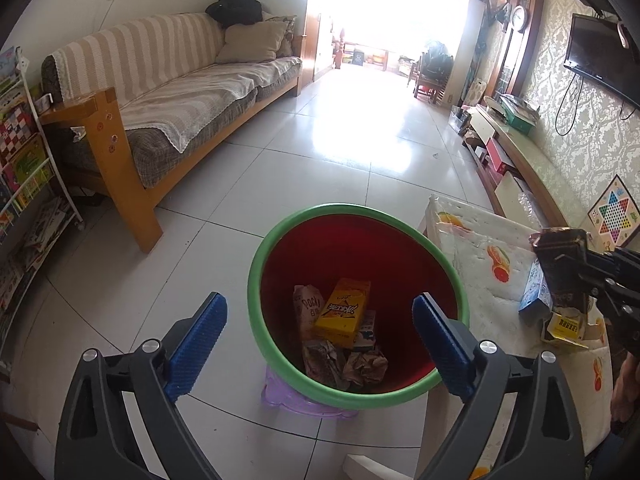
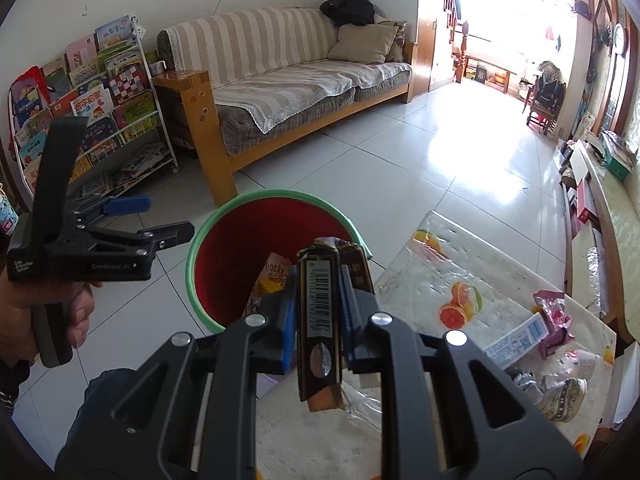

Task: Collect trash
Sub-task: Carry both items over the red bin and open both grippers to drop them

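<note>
A red bin with a green rim [image 1: 280, 236] [image 2: 200, 240] stands on the floor beside a low table. In it lie a yellow box [image 1: 342, 312], a Pocky packet [image 1: 306, 312] and crumpled wrappers [image 1: 344, 364]. My left gripper [image 1: 320, 340] is open and empty, right above the bin's near rim; it also shows in the right wrist view [image 2: 160, 216]. My right gripper [image 2: 318, 312] is shut on a flattened dark brown carton with a barcode [image 2: 320, 312] and holds it over the table's edge next to the bin. The carton also shows in the left wrist view [image 1: 560, 264].
The table [image 2: 420, 280] has a white fruit-print cover and bears a blue-white carton [image 2: 516, 340], a pink wrapper [image 2: 554, 320], crumpled wrappers [image 2: 560, 396] and a yellow packet [image 1: 564, 328]. A purple stool [image 1: 280, 400] is under the bin. A sofa [image 1: 180, 92] and book rack [image 2: 80, 100] stand left.
</note>
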{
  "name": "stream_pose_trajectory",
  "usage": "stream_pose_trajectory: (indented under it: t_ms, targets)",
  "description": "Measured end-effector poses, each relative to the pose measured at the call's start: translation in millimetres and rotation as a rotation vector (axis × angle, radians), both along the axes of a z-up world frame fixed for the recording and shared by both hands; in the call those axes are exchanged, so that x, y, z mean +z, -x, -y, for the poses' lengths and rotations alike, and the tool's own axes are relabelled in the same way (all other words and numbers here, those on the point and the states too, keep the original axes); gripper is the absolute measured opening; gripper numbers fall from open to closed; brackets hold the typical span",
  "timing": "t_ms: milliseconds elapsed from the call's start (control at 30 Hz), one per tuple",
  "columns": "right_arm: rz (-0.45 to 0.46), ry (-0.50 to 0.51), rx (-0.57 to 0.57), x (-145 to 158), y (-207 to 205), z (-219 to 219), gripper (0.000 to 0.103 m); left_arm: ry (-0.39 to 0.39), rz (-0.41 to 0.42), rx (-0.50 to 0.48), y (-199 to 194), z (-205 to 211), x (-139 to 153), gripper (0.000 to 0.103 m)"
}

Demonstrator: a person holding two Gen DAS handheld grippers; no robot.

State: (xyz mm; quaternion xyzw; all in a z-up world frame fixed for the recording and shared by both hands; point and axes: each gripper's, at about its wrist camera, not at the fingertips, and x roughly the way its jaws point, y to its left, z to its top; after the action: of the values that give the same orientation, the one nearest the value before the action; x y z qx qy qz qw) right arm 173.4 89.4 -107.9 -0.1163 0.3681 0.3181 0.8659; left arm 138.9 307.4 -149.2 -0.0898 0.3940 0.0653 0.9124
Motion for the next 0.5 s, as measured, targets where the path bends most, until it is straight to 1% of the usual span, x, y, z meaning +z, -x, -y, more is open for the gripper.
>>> stream_pose_trajectory:
  t_ms: [133,267,433,500]
  targets:
    - [-0.014,0.006,0.029,-8.0,-14.4,-33.5,0.018,0.016,0.026,0.027,19.2,-12.7,7.4,0.092]
    - [-0.023,0.017,0.055,-16.3,-25.6,-64.7,0.018,0.019,0.038,0.034,30.6,-19.4,11.8,0.092]
    - [-0.037,0.042,0.067,-27.8,-33.7,-93.1,0.019,0.009,0.047,0.036,39.9,-23.1,15.5,0.093]
    - [-0.041,0.059,0.066,-31.1,-36.5,-100.6,0.019,0.017,0.05,0.039,42.1,-24.1,15.4,0.093]
